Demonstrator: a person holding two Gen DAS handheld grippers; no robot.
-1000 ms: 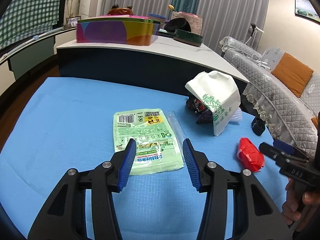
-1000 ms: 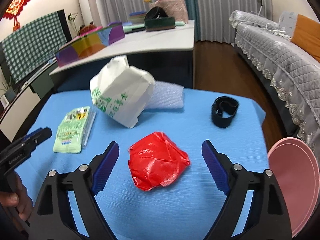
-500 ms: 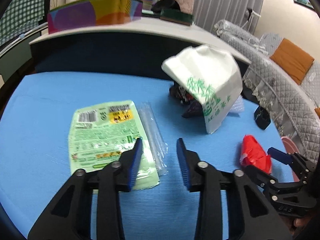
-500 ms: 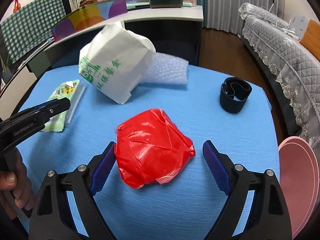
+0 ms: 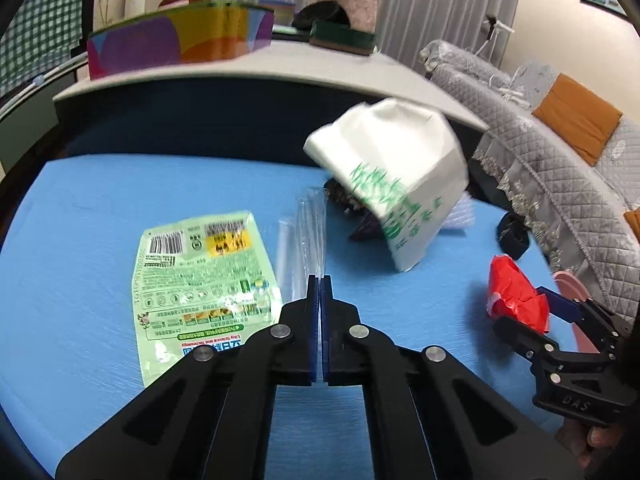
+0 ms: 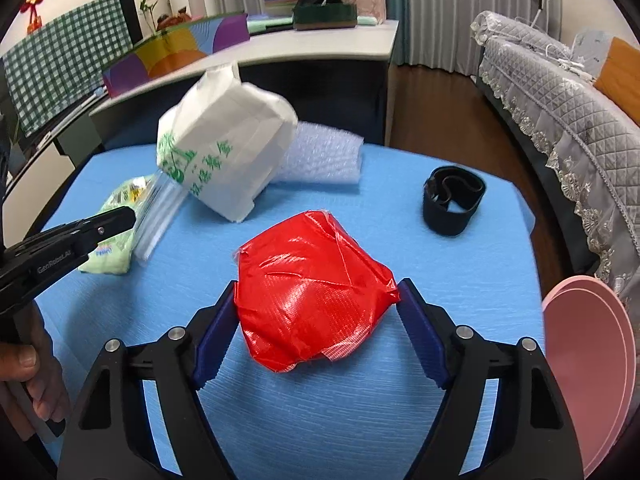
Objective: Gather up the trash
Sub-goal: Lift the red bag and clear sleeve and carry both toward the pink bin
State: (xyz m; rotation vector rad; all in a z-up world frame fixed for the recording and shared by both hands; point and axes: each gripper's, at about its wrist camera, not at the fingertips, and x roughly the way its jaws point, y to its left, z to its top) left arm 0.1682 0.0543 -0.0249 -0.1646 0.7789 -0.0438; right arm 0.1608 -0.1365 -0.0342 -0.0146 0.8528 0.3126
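The left gripper [image 5: 319, 280] has its blue pads pressed together, and the near end of the clear plastic sleeve [image 5: 301, 240] runs in between their tips, so it is clamped on that sleeve. The sleeve stretches away ahead of the tips, tilted up off the blue table [image 5: 80, 240]. Just to the left of the tips, and partly under the left finger, lies the flat green wrapper [image 5: 200, 272], its right edge close beside the sleeve. Ahead and to the right stands the white paper bag [image 5: 400, 184], tipped over dark scraps, with bare table between it and the tips. The right gripper [image 6: 316, 300] is closing around the crumpled red wrapper [image 6: 312, 292]; both pads already touch its sides. Ahead and to the right of that claw sits a black band [image 6: 452, 200], well apart, with open blue surface between. Farther ahead a sheet of bubble wrap [image 6: 320, 160] leans against the bag. Off the table's right edge, beside the right finger, is a pink round lid [image 6: 592, 360].
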